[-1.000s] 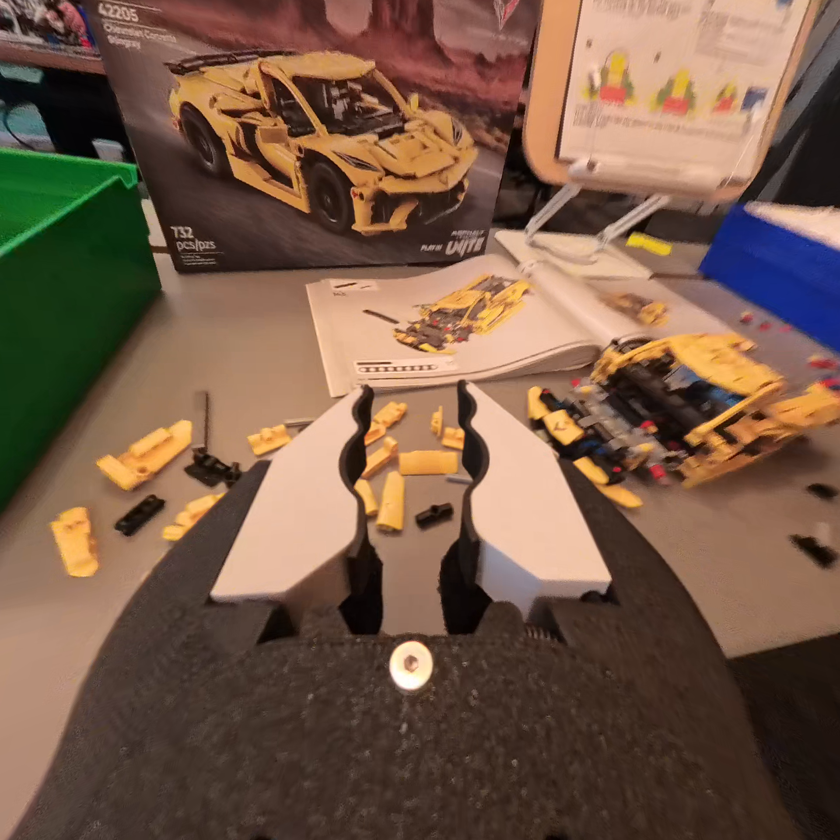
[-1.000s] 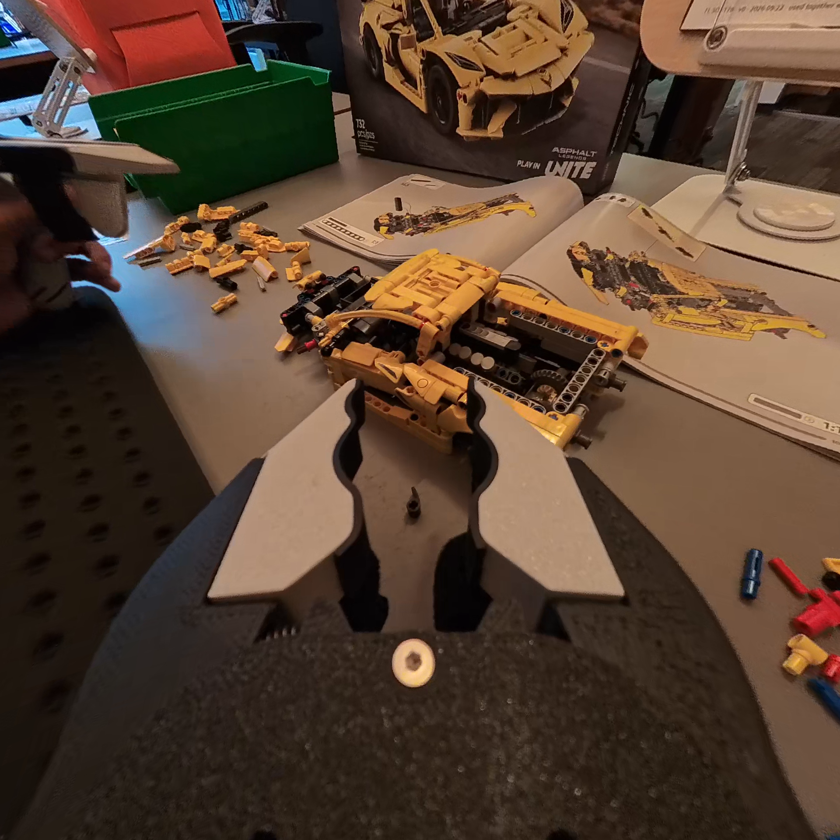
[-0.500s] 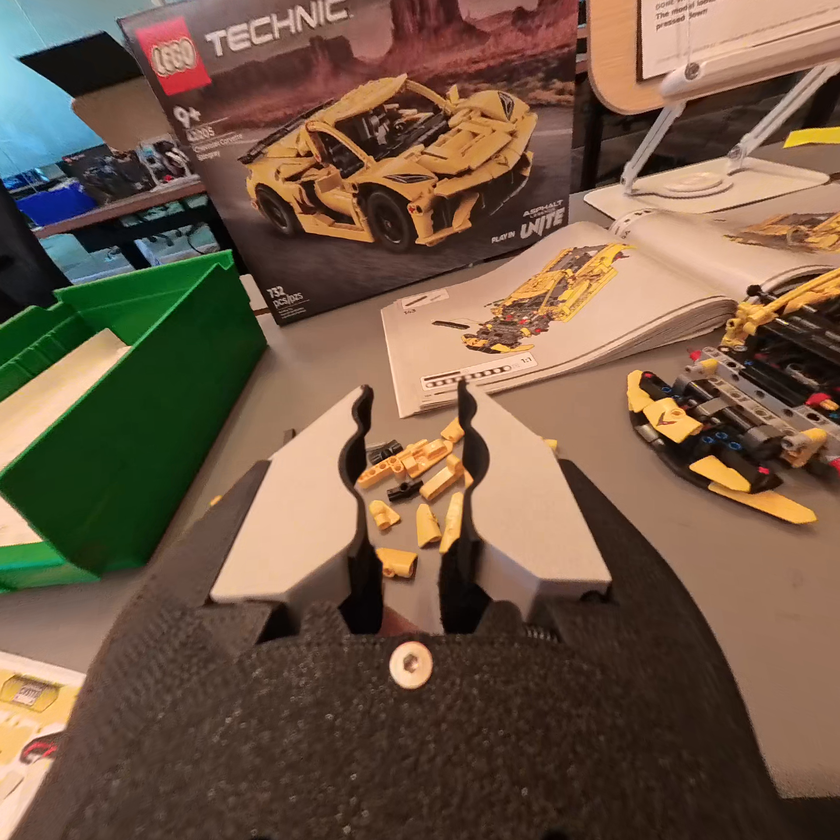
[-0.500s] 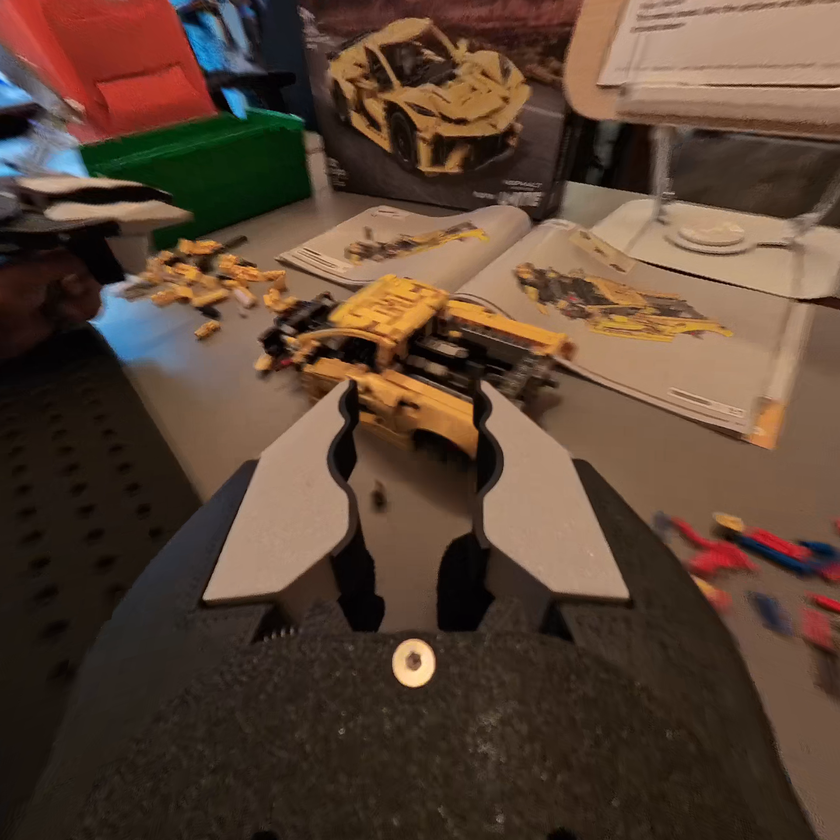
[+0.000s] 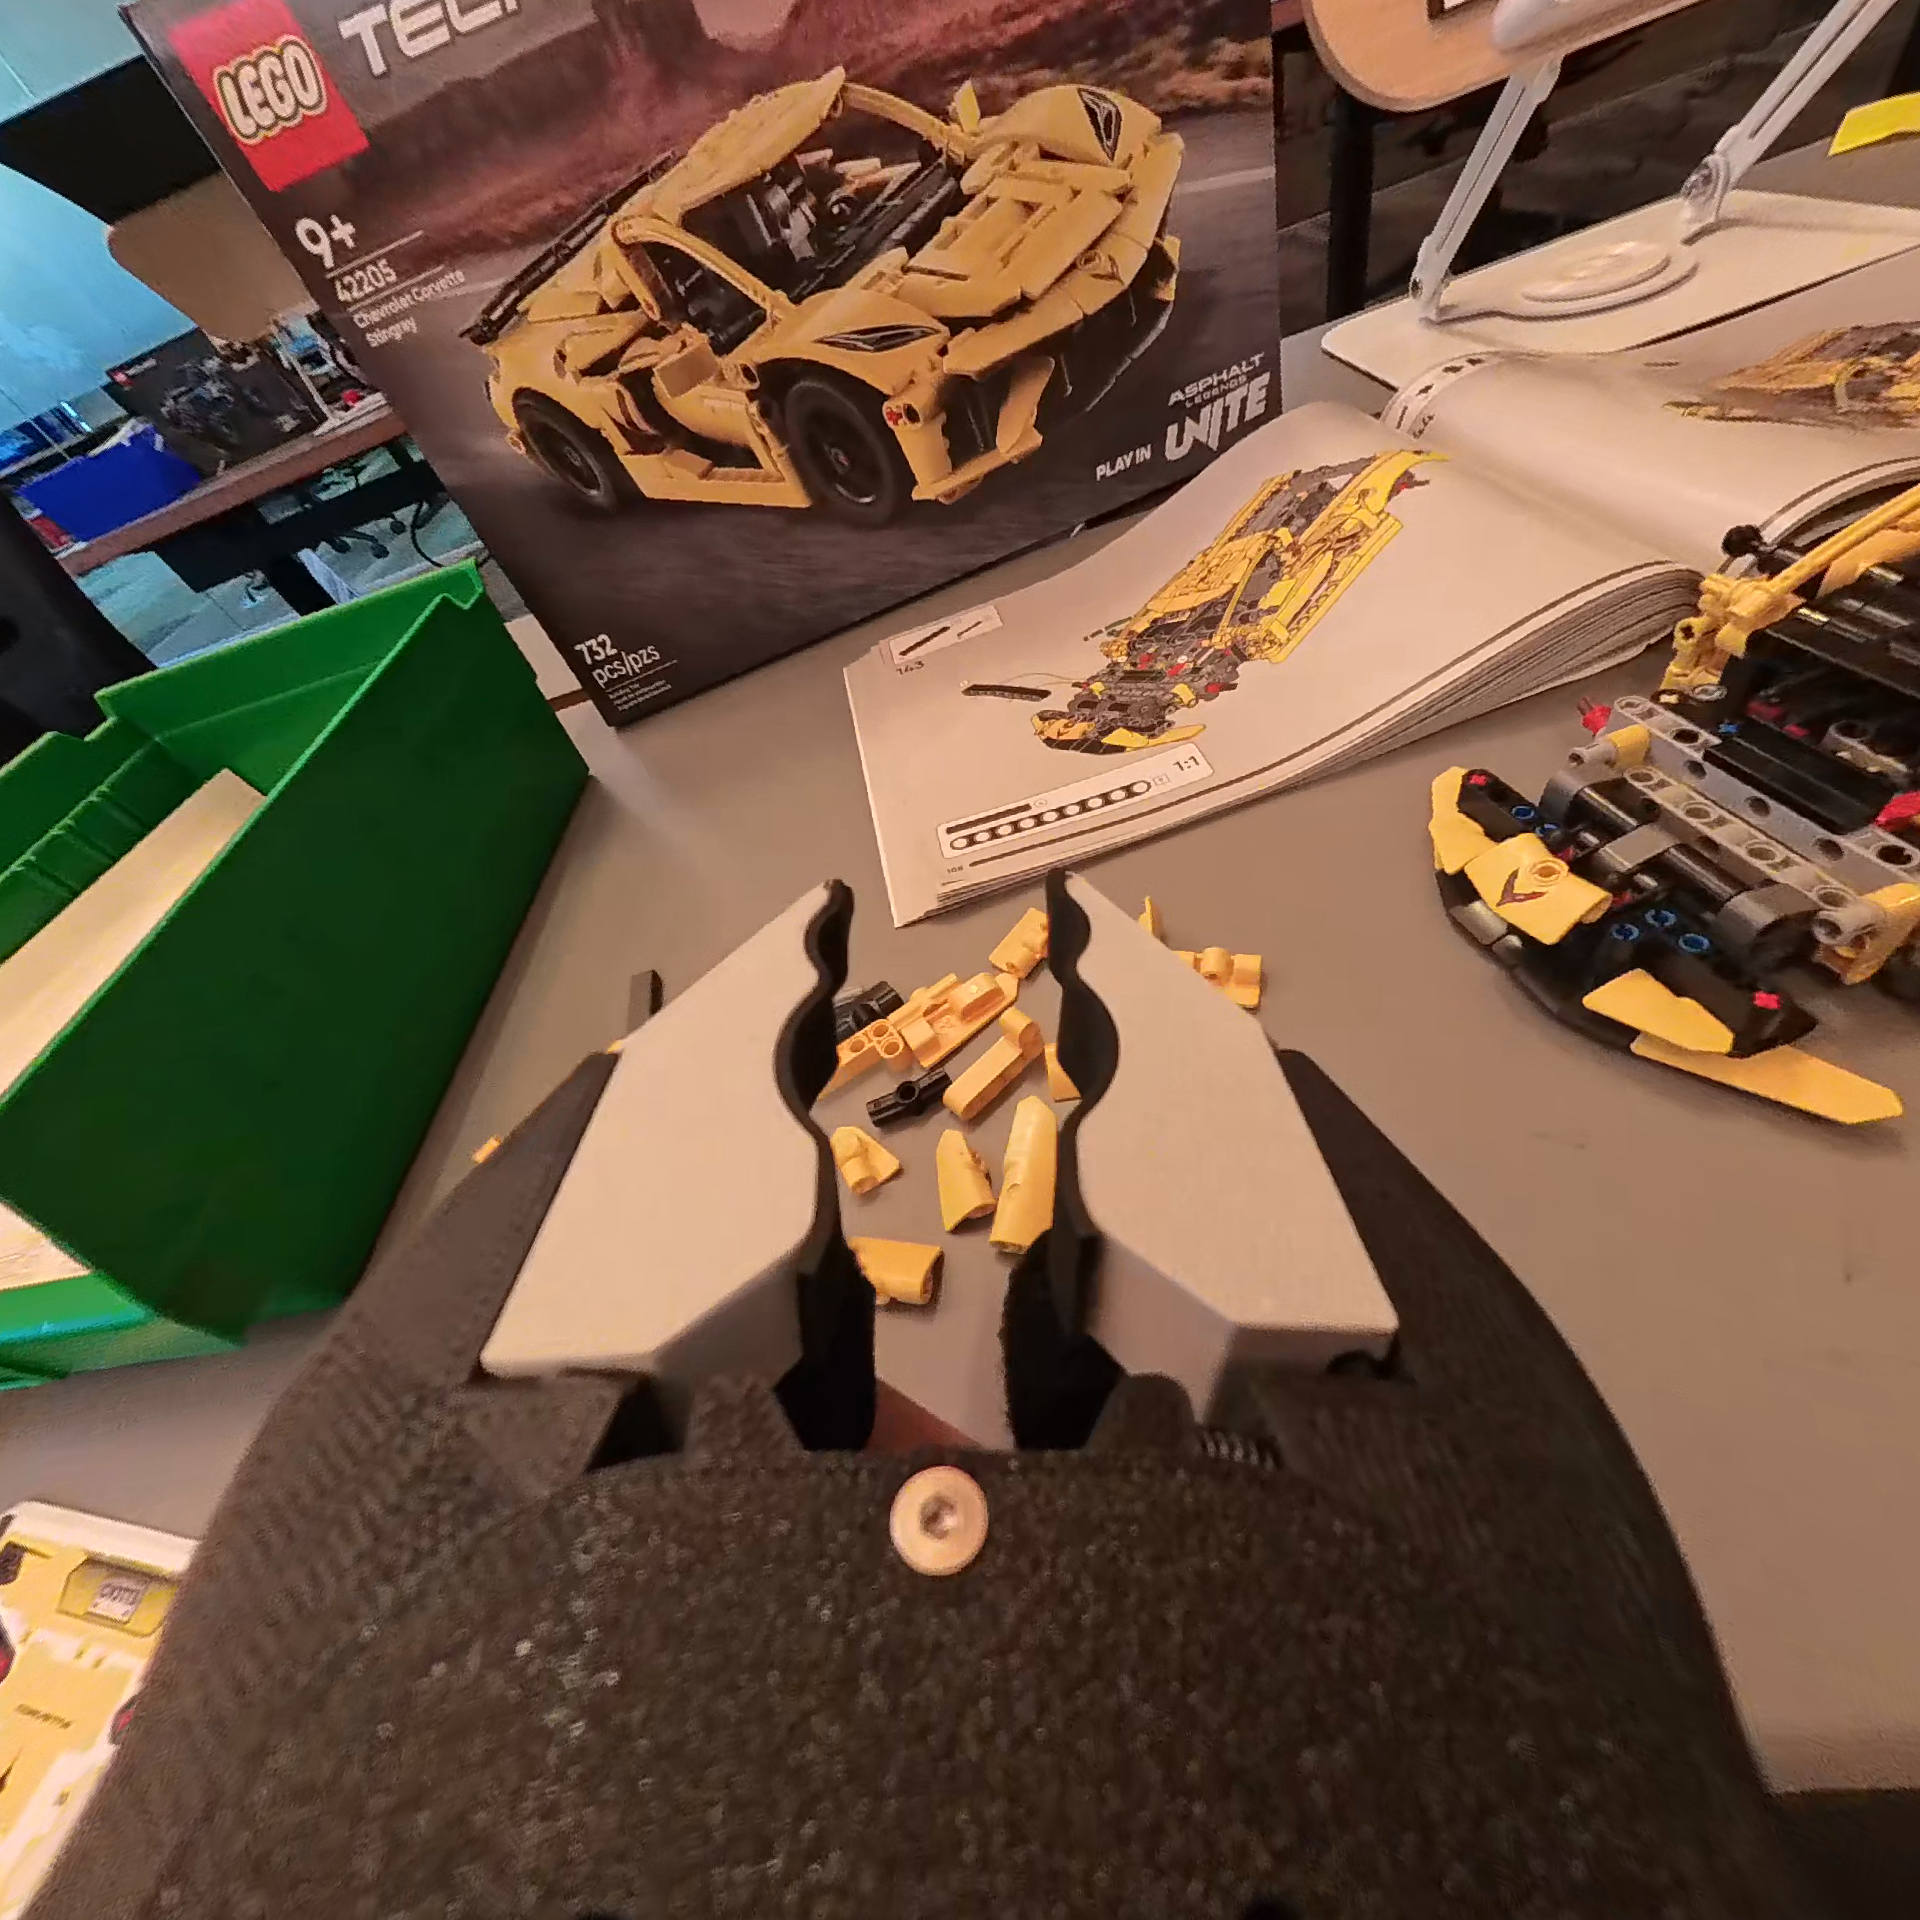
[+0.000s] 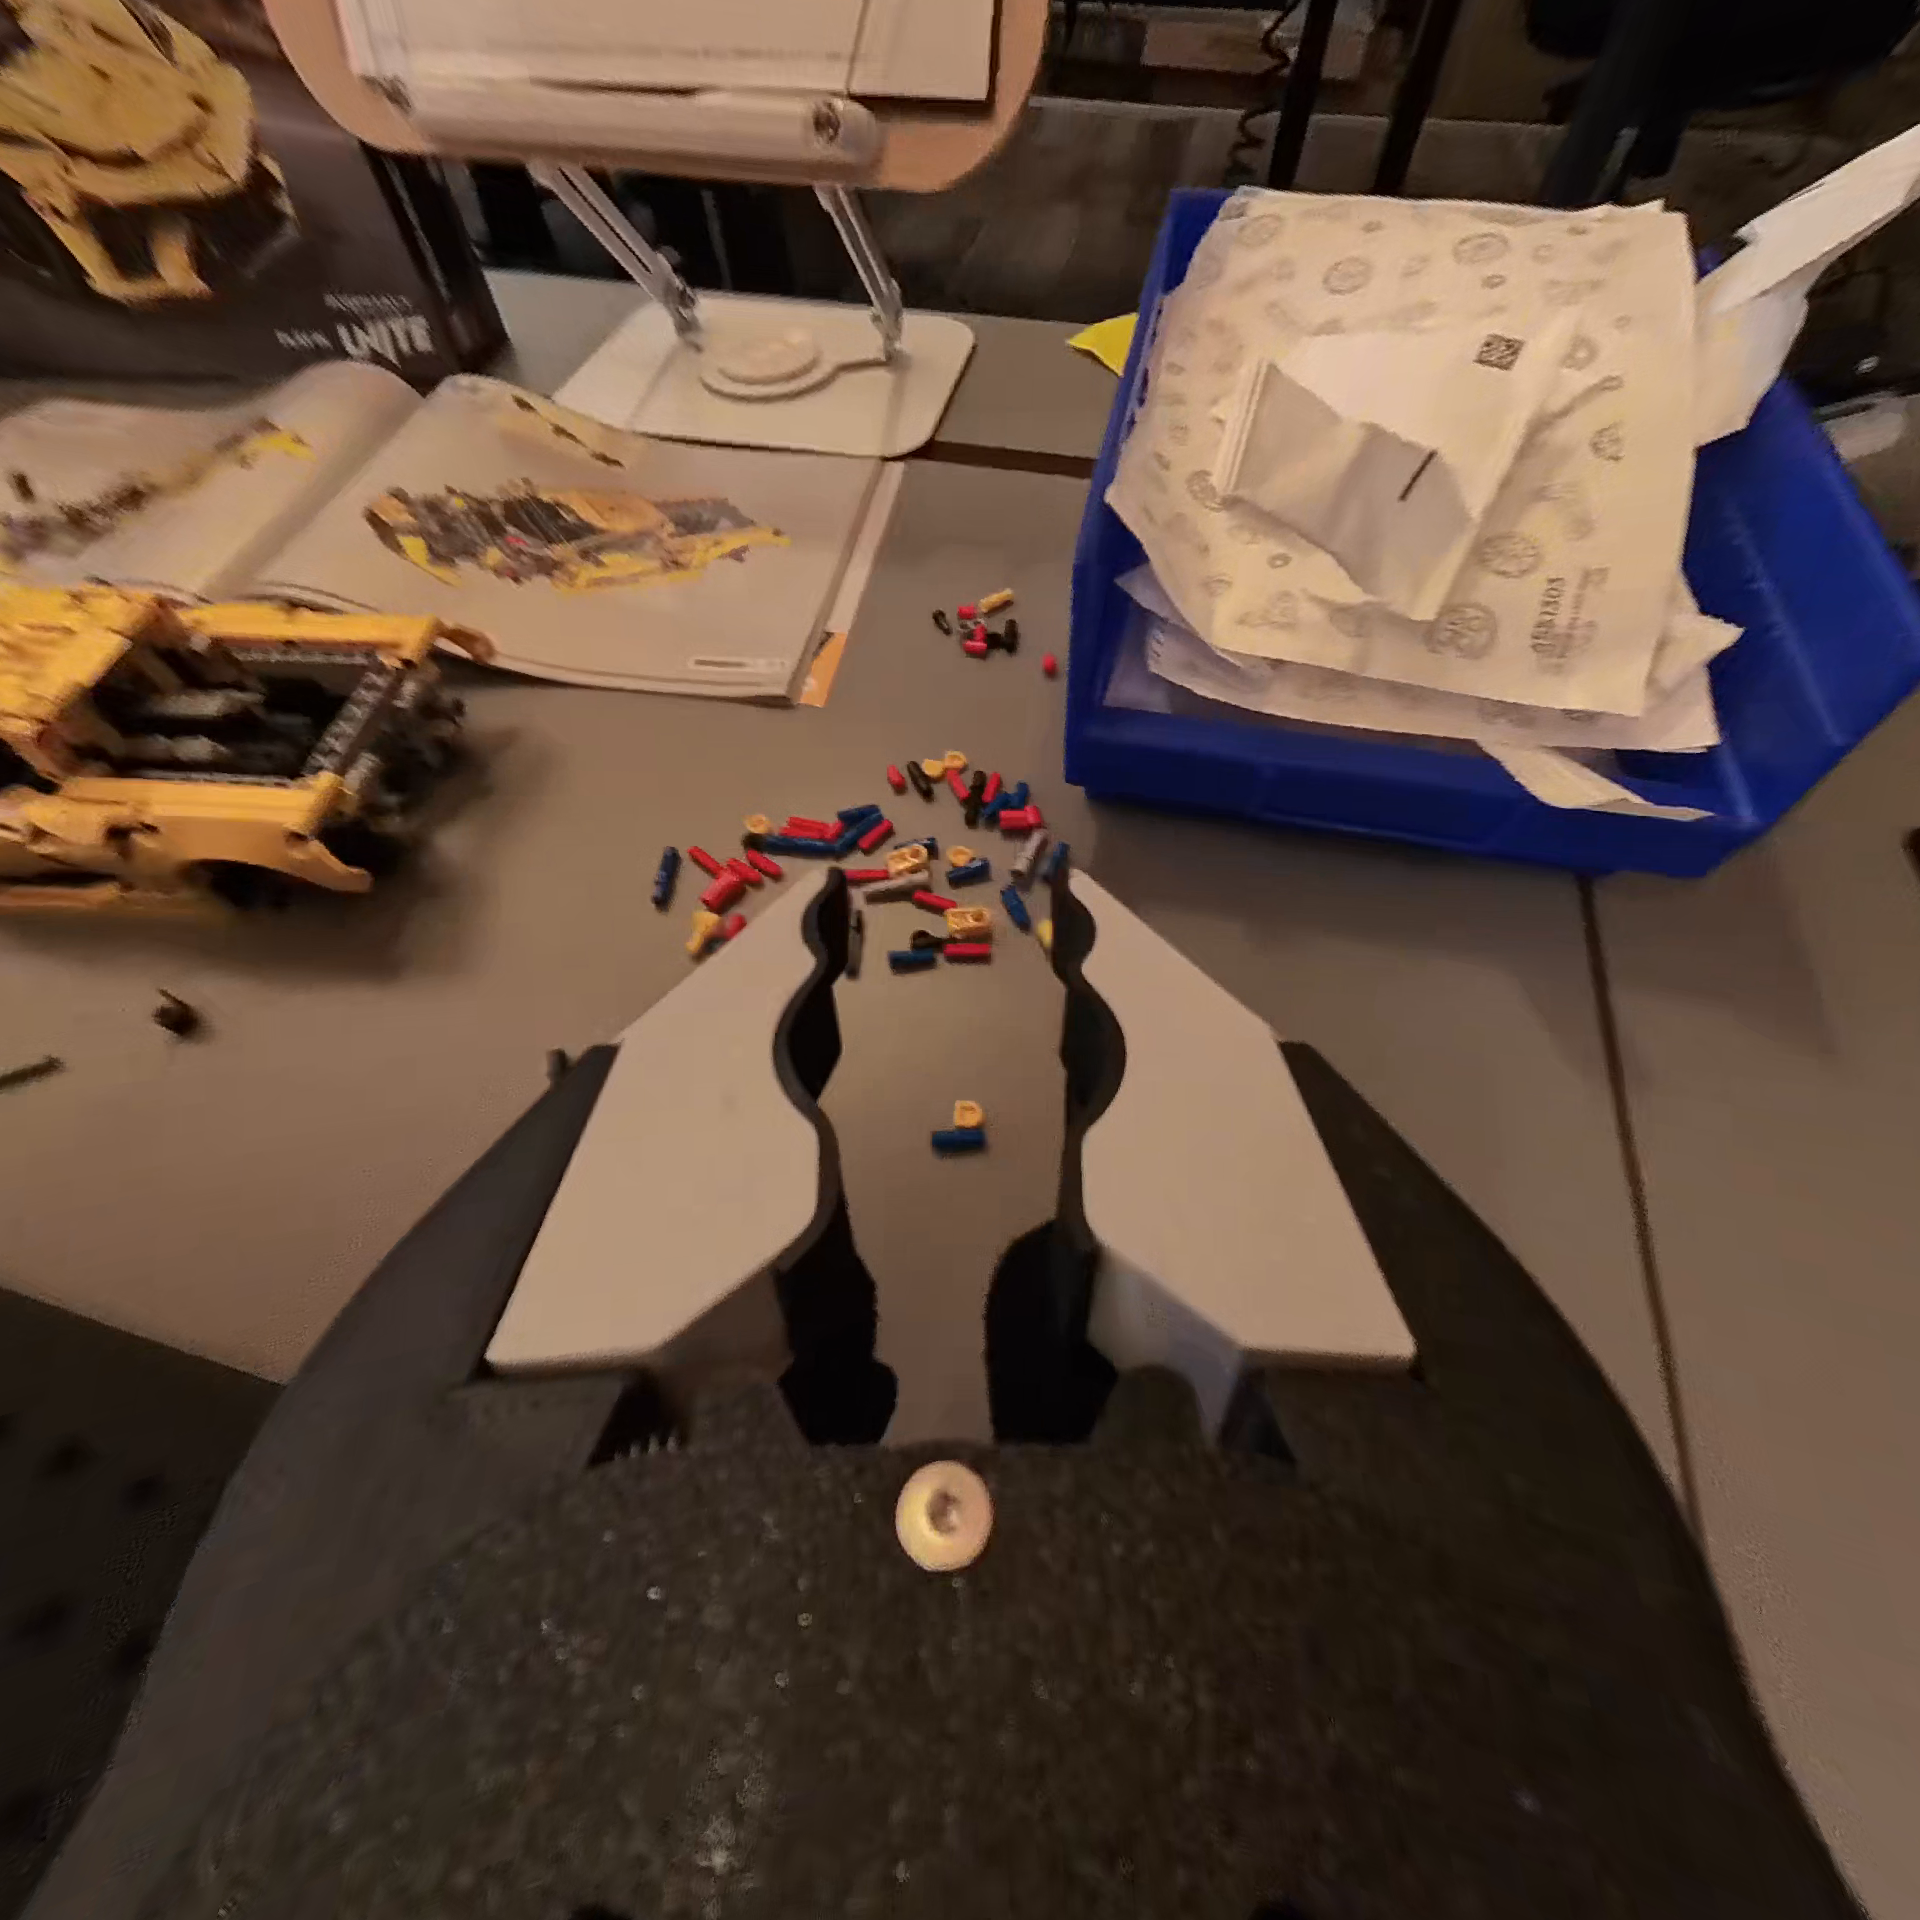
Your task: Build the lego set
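The left gripper [image 5: 940, 904] has its jaws parted with nothing between them; it hangs above a scatter of yellow pieces [image 5: 971, 1070] and one black connector [image 5: 906, 1099] on the grey table [image 5: 1558, 1299]. The right gripper [image 6: 940, 894] is likewise open and empty, over a spread of small red, blue and black pins [image 6: 883, 852], with a lone blue pin [image 6: 958, 1140] and a yellow piece lying between its fingers' span.

The half-built yellow car [image 5: 1704, 852] sits to the right of the yellow pieces. Behind the car lies the open instruction booklet [image 5: 1195, 665]; behind that stands the set's box [image 5: 779, 312]. Left of the car and pieces is a green bin [image 5: 260, 1039]. Right of the car, past the pins, a blue bin [image 6: 1766, 644] holds crumpled paper bags [image 6: 1403, 468].
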`<state>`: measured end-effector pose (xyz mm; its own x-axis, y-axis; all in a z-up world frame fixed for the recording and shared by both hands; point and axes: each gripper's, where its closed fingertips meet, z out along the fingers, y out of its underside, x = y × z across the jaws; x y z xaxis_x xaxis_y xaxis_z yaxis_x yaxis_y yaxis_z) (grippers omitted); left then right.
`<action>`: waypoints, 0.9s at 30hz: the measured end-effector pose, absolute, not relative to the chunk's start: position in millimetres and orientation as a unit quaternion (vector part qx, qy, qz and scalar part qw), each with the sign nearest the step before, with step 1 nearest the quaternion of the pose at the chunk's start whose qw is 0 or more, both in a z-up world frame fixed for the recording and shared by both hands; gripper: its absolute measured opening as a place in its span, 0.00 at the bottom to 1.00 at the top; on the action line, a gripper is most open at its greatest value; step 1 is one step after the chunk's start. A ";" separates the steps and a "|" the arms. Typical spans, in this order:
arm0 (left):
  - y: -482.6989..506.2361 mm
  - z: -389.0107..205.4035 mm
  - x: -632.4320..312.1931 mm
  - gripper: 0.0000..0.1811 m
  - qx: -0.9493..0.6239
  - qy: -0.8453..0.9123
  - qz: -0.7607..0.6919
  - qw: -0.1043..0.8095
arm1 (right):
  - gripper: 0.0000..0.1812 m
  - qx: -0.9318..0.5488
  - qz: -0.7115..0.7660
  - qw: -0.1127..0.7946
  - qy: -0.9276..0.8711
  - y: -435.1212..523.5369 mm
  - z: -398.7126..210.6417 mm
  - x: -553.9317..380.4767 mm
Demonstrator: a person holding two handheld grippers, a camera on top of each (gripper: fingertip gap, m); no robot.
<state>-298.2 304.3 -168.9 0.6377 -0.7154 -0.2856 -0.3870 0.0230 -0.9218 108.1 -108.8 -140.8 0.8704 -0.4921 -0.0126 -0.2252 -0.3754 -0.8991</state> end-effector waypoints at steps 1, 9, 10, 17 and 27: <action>304.7 -168.9 -298.6 0.21 -0.686 0.401 -0.139 0.591 | 0.20 -0.824 -0.137 0.505 0.218 -111.0 -142.9 109.4; 306.4 -167.1 -301.2 0.21 -0.693 0.386 -0.163 0.587 | 0.19 -0.895 -0.057 0.392 0.206 -127.8 -194.8 93.3; 306.2 -167.4 -301.0 0.21 -0.693 0.386 -0.165 0.586 | 0.21 -0.905 -0.008 0.383 0.188 -124.4 -200.2 77.3; 305.4 -167.1 -301.1 0.21 -0.692 0.387 -0.168 0.586 | 0.18 -0.933 0.088 0.336 0.096 -110.1 -206.4 19.5; 304.0 -162.5 -303.6 0.21 -0.688 0.377 -0.192 0.590 | 0.19 -0.938 0.116 0.326 -0.014 -82.4 -199.4 -37.9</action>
<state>-303.6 304.0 -162.5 0.6430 -0.7442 -0.1808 -0.2922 -0.0202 -0.9561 -37.9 -82.4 -199.4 0.9726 0.1026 -0.2087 -0.0489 -0.7872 -0.6148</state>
